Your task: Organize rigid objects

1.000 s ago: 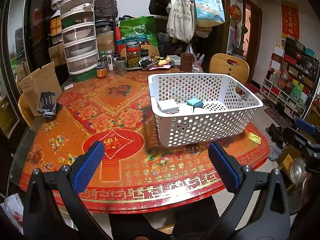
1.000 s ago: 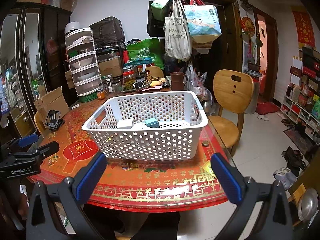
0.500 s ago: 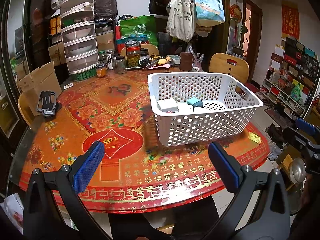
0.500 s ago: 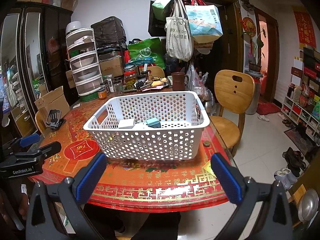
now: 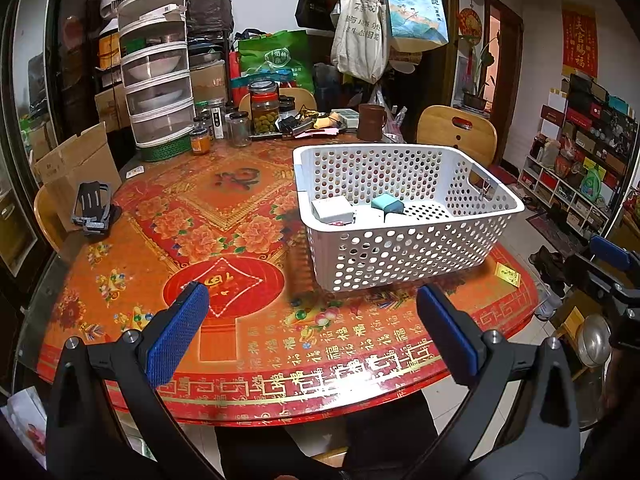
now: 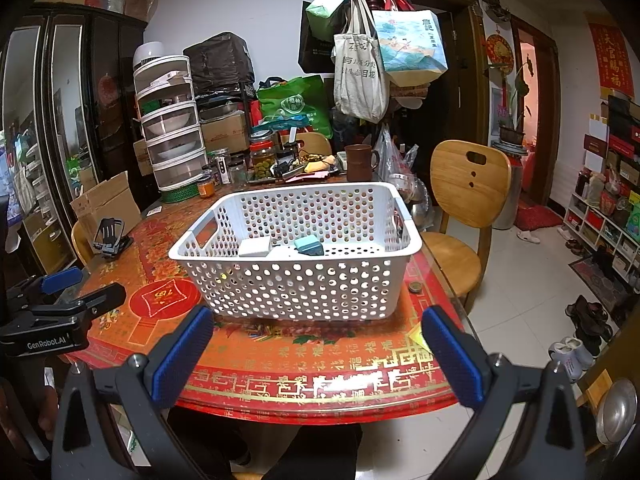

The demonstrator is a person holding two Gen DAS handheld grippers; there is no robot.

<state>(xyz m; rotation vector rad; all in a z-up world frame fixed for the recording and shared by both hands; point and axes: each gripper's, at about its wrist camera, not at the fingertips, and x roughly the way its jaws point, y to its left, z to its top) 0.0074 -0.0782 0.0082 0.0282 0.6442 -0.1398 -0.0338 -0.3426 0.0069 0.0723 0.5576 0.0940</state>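
Almost nothing moved since a second ago: same basket, same contents, both grippers parked in the same spots, only a slight drift of the right wrist view.

From the left wrist: left gripper (image 5: 312,328) spread wide, blue pads far apart, holding nothing and touching nothing, hovering over the near edge of the counter (image 5: 132,240). White perforated basket (image 5: 404,216) standing upright on the counter's right half, ahead and to the right. Inside, at the near-left corner, a white box (image 5: 332,209), and beside it a teal box (image 5: 387,203), perched on something white that cannot be made out. Black phone stand (image 5: 93,208) well apart at the counter's left edge. Right gripper (image 5: 612,256) visible at the far right, off the counter's edge. Gold Chinese characters printed across the red counter cover; a canvas tote bag (image 5: 360,36) with Chinese lettering hanging behind.

From the right wrist: right gripper (image 6: 316,356) likewise opened wide and empty, hanging above the counter (image 6: 304,364) rim, clear of the basket (image 6: 296,280) just ahead. Rectangular, hole-punched walls, slot handle at the left end. White box (image 6: 255,247) and teal box (image 6: 309,245) side by side near the front wall. Left gripper (image 6: 64,292) at the left, "GenRobot.AI" legible on its body, pads parted, nothing between them. Brown mug (image 6: 359,162) and a jar of green olives (image 6: 263,158) among the clutter at the counter's far side. Small coin-like disc (image 6: 414,287) on the counter just right of the basket.
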